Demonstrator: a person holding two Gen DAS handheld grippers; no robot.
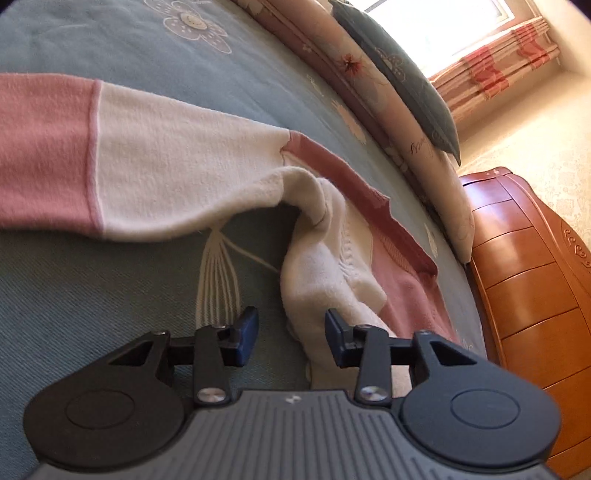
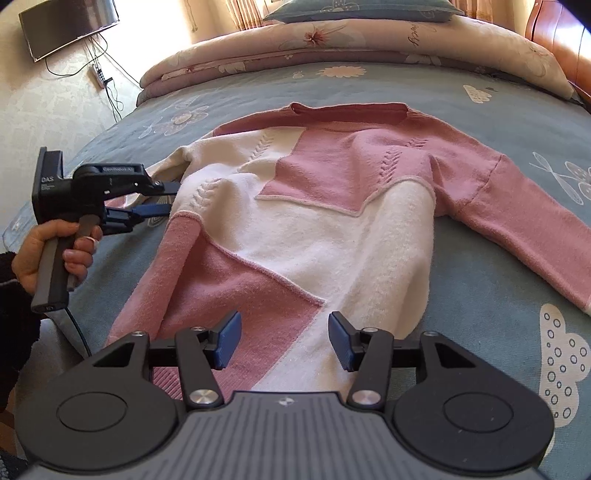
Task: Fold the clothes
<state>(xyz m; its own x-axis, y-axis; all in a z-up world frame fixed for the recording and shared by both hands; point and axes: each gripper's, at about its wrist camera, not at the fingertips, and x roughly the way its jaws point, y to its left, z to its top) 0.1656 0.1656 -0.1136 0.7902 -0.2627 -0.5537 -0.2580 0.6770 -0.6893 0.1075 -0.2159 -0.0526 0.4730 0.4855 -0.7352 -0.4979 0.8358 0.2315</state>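
Sweater [image 2: 332, 229] is lying front-up across the blue flowered bedspread [image 2: 480, 280], pink and white patches, collar pointing toward twelve o'clock in my right wrist view and hem running down toward six, under my right gripper [image 2: 284, 339]. I am holding that gripper over the hem with its blue pads [image 2: 227, 339] spread apart — nothing pinched, just cloth showing in the gap beneath. At nine o'clock in the same view my left hand [image 2: 55, 251] is wrapping the handle of my left gripper [image 2: 162, 201], which is hovering just beside the sweater's white shoulder. The sleeve on that side is lying folded in over the body; the other sleeve is stretching out toward four o'clock. From my left wrist view, the left gripper's pads [image 1: 247, 332] are standing apart with white knit behind the gap, not clamped on it, and the folded sleeve [image 1: 147, 162] is crossing from nine o'clock toward the centre. Quilt [image 2: 369, 44] and pillow [image 2: 354, 9] are bunching at twelve o'clock, a wooden headboard [image 1: 528, 277] sitting at three — left view.
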